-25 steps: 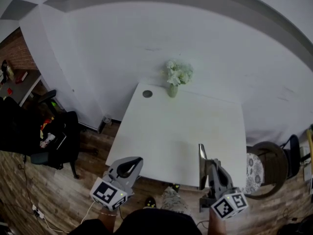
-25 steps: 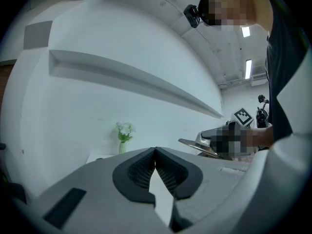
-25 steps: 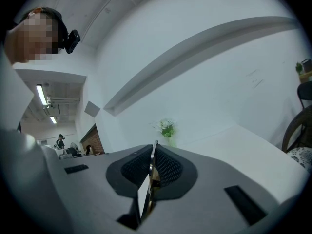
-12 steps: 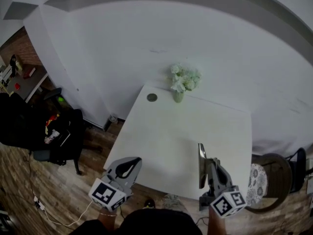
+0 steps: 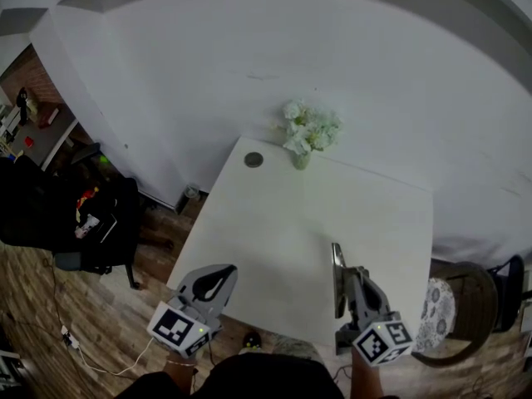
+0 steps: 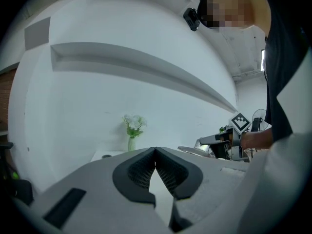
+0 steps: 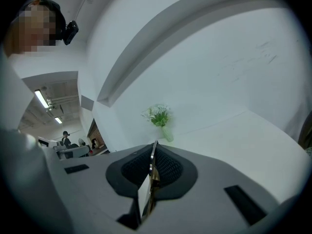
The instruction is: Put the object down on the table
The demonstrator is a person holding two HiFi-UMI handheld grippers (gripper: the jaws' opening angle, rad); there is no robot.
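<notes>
My right gripper (image 5: pixel 343 284) is shut on a thin flat shiny metal piece (image 5: pixel 337 274), held on edge above the near edge of the white table (image 5: pixel 283 223). In the right gripper view that metal piece (image 7: pixel 152 167) stands pinched between the dark ribbed pads (image 7: pixel 168 168). My left gripper (image 5: pixel 218 283) hangs at the table's near left corner, shut, with nothing in it; its pads (image 6: pixel 139 172) meet at the tips. From the left gripper view, the right gripper (image 6: pixel 225 143) and the metal piece (image 6: pixel 196 151) show at the right.
A vase of white flowers (image 5: pixel 306 133) stands at the table's far edge, with a small dark round disc (image 5: pixel 253 160) next to it. A patterned chair (image 5: pixel 445 302) is right of the table. A black chair with clutter (image 5: pixel 87 227) stands left, on the wooden floor.
Both grippers have moved forward toward the table. The right one, still holding the metal piece, now reaches over the near edge. The table sits nearer in the view.
</notes>
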